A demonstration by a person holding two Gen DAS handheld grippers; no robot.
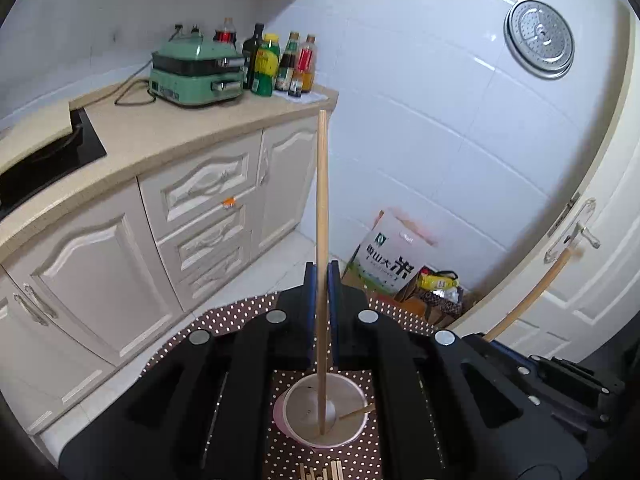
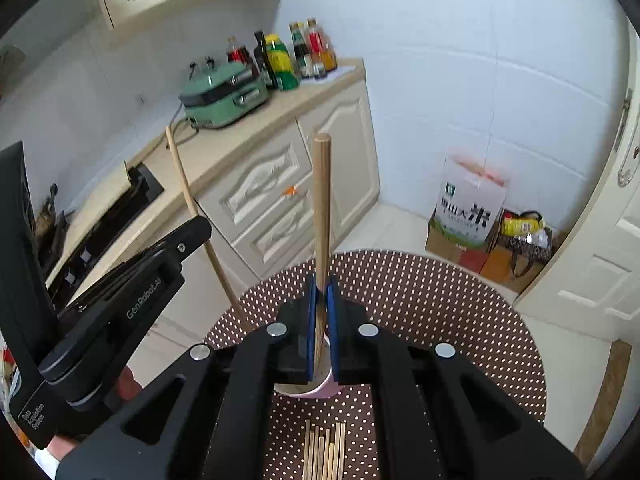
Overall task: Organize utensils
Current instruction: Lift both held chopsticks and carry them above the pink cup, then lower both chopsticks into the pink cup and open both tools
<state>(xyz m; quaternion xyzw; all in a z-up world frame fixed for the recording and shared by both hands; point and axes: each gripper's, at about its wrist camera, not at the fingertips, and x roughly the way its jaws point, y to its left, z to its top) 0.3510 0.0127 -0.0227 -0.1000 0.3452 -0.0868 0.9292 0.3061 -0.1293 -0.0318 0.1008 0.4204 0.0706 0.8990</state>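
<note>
Our left gripper (image 1: 321, 280) pinching one chopstick (image 1: 322, 240) upright in the cup (image 1: 320, 438), our right gripper (image 2: 321, 296) clamping another chopstick (image 2: 321, 216) above it

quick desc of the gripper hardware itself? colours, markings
Both grippers, left gripper and right gripper, have matte black moulded bodies, round silver magnet-like discs and blue-faced fingers. The left gripper's side, seen in the right wrist view, reads "GenRobot.AI" and "Data Acquisition System". No cables visible.

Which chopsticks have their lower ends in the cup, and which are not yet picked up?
The chopstick in the left gripper and the one in the right gripper reach into the cup. The chopstick bundle lies flat on the dotted tablecloth.
</note>
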